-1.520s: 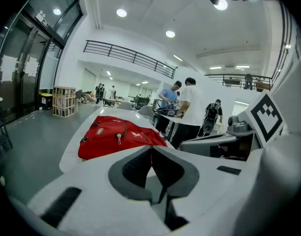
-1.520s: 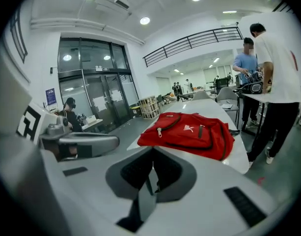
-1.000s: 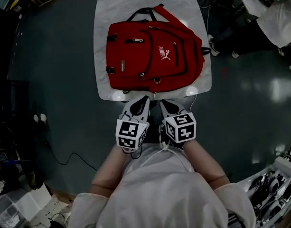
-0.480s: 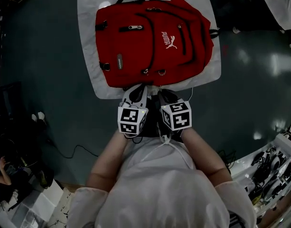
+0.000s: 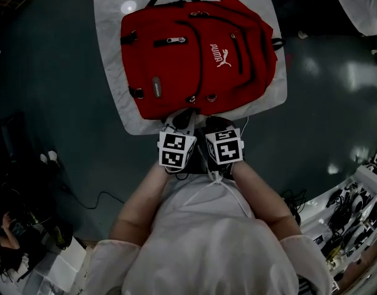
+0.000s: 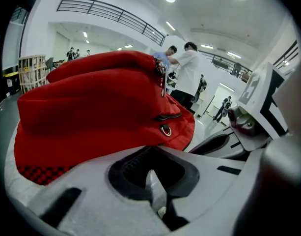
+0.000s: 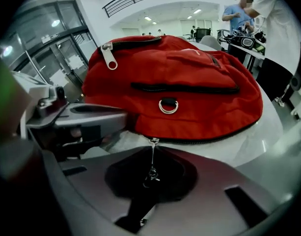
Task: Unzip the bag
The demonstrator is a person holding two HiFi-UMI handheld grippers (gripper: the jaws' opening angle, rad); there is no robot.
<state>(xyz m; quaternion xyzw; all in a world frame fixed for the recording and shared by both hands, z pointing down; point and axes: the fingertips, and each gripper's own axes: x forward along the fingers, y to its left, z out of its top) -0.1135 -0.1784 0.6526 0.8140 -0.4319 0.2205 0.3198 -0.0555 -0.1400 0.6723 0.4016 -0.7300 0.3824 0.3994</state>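
Since the bag (image 5: 197, 54) is soft fabric lying on the surface (image 5: 109, 48) just ahead of the right tool (image 7: 151, 163), expect drag unless pinned. Right tool is clamped on the thin zipper pull (image 7: 151, 149). Left tool (image 6: 151, 154) is closed, apparently empty.

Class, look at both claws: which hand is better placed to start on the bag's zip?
Right, probably. The right claw points straight at the zip pull on the red bag's near edge; the left claw faces plain fabric.
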